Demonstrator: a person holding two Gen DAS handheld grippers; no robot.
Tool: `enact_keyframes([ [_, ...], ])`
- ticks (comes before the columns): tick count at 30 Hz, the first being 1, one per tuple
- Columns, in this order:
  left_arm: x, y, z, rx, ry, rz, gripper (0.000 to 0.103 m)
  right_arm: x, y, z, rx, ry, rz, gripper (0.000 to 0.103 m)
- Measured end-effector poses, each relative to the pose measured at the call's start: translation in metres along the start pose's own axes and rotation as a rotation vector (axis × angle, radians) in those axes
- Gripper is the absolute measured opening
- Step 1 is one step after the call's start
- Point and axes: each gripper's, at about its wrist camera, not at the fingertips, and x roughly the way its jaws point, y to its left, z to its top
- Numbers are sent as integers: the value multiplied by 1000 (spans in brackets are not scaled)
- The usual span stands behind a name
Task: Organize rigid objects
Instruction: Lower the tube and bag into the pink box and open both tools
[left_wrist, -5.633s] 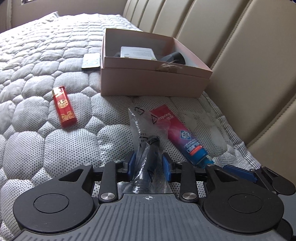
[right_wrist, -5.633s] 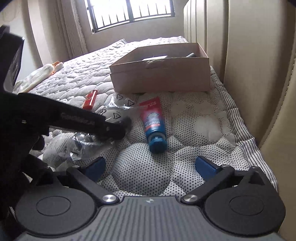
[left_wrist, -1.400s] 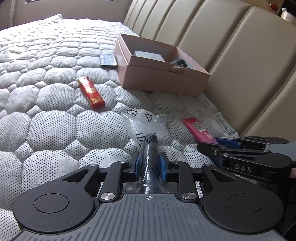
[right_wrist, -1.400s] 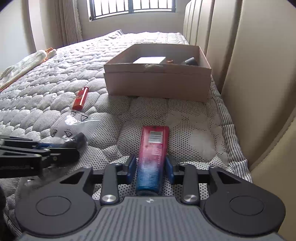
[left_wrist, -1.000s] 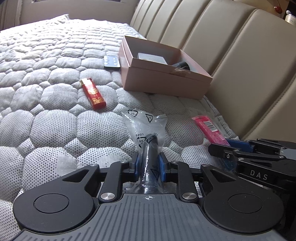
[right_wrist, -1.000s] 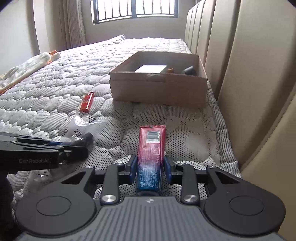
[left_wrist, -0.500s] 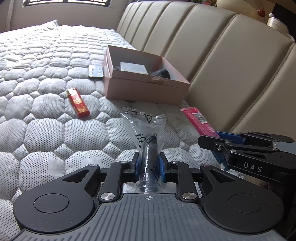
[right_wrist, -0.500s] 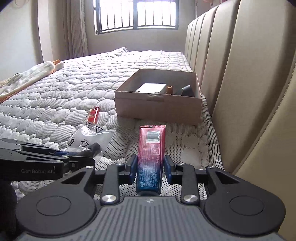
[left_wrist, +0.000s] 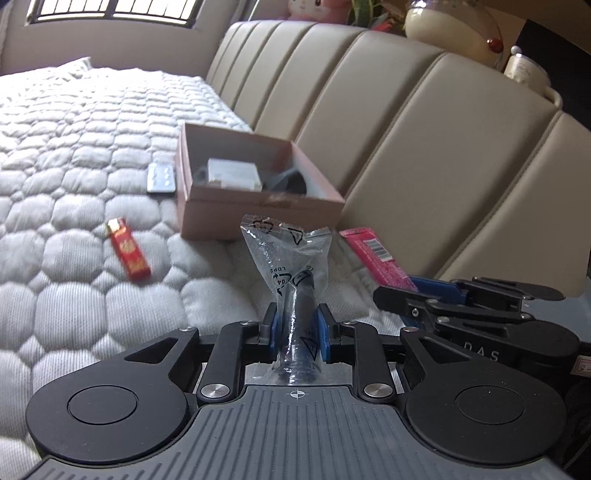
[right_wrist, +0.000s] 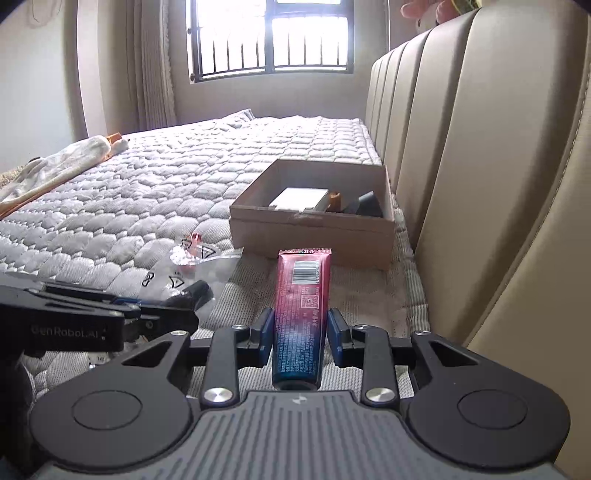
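the left gripper (left_wrist: 297, 326) is squeezing a bagged tool (left_wrist: 295, 295) and the right gripper (right_wrist: 300, 332) is squeezing a tube (right_wrist: 301, 314), both heading for the box (right_wrist: 310, 236).

Lighter (left_wrist: 128, 250) lies left of box (left_wrist: 258, 214), on mattress (left_wrist: 74, 147).

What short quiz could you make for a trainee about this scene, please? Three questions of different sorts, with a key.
1. True or false: the left gripper holds the red lighter.
2. The right gripper is shut on: A) a pill strip, B) the red-and-blue tube, C) a white box.
3. Fill in: the cardboard box sits beside the padded ____.

Key:
1. False; it grips the bagged dark item, and the lighter lies on the mattress.
2. B
3. headboard
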Motion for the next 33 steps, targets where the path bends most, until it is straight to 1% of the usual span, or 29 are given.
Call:
enact_keyframes([
  [4, 4, 13, 31, -37, -29, -49, 23, 1, -4, 16, 10, -25, -15, 30],
  [6, 7, 18, 50, -32, -56, -58, 23, 3, -8, 27, 23, -38, -27, 30],
  [8, 12, 22, 73, -32, -90, -67, 23, 7, -12, 41, 42, -53, -44, 30],
  [11, 21, 35, 112, -79, -135, -103, 23, 16, -17, 70, 86, -87, -69, 30],
  [14, 40, 45, 147, -89, -120, -138, 23, 31, -22, 100, 129, -118, -87, 30],
  [16, 56, 53, 165, -90, -115, -126, 23, 48, -25, 119, 163, -126, -85, 30],
  [18, 70, 61, 177, -114, -116, -128, 23, 69, -31, 135, 203, -118, -92, 30],
  [20, 91, 74, 184, -181, -92, -154, 23, 90, -38, 148, 231, -99, -97, 30],
  [22, 125, 91, 183, -286, -15, -180, 24, 114, -44, 155, 236, -68, -100, 30],
  [23, 145, 98, 179, -317, 37, -170, 24, 126, -46, 157, 232, -59, -100, 31],
  [24, 164, 103, 175, -325, 71, -148, 24, 136, -47, 155, 228, -63, -115, 36],
  [25, 176, 106, 169, -314, 88, -122, 24, 142, -45, 152, 218, -62, -134, 48],
  [26, 183, 106, 163, -284, 75, -82, 23, 147, -41, 147, 195, -64, -143, 52],
  [27, 183, 104, 161, -245, 40, -52, 23, 147, -36, 140, 166, -76, -153, 57],
  [28, 181, 103, 160, -228, 17, -54, 23, 146, -30, 133, 132, -94, -171, 57],
  [29, 178, 103, 159, -241, 8, -70, 24, 141, -23, 125, 94, -114, -189, 58],
  [30, 170, 104, 158, -257, -6, -89, 24, 136, -19, 119, 71, -134, -184, 61],
  [32, 145, 104, 156, -244, -55, -102, 24, 124, -15, 106, 67, -162, -148, 66],
  [33, 131, 104, 154, -225, -78, -87, 24, 117, -14, 101, 76, -168, -123, 69],
])
